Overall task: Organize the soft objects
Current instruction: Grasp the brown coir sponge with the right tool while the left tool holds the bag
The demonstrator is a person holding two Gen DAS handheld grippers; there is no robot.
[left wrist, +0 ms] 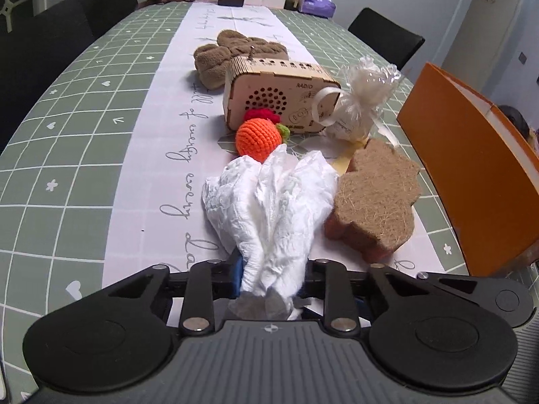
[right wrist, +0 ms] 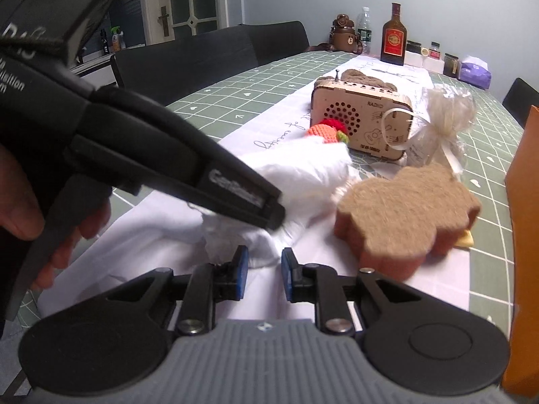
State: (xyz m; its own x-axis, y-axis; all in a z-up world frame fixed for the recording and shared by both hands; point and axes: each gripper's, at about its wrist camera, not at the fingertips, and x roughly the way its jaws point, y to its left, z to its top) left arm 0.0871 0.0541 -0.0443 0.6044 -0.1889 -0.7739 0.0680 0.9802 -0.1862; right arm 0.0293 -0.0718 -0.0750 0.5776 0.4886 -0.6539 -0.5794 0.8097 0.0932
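Step in hand, by my read: picking up the white crumpled tissue (left wrist: 269, 202) from the table runner (left wrist: 141, 155). Left gripper (left wrist: 273, 279) is pinched on the tissue's near end, wad bunched btwn the jaws, rest fanned out fwd on the runner, just beside the brown sponge (left wrist: 374, 202) and touching the orange crochet ball (left wrist: 257, 138). Right gripper (right wrist: 264, 271) sits low w/ jaws narrowly parted, blue pads (right wrist: 242, 271) either side of white fabric; can't tell if they press it. Next move prob needs a lift clear of the sponge, then carry to the orange box (left wrist: 471, 175).
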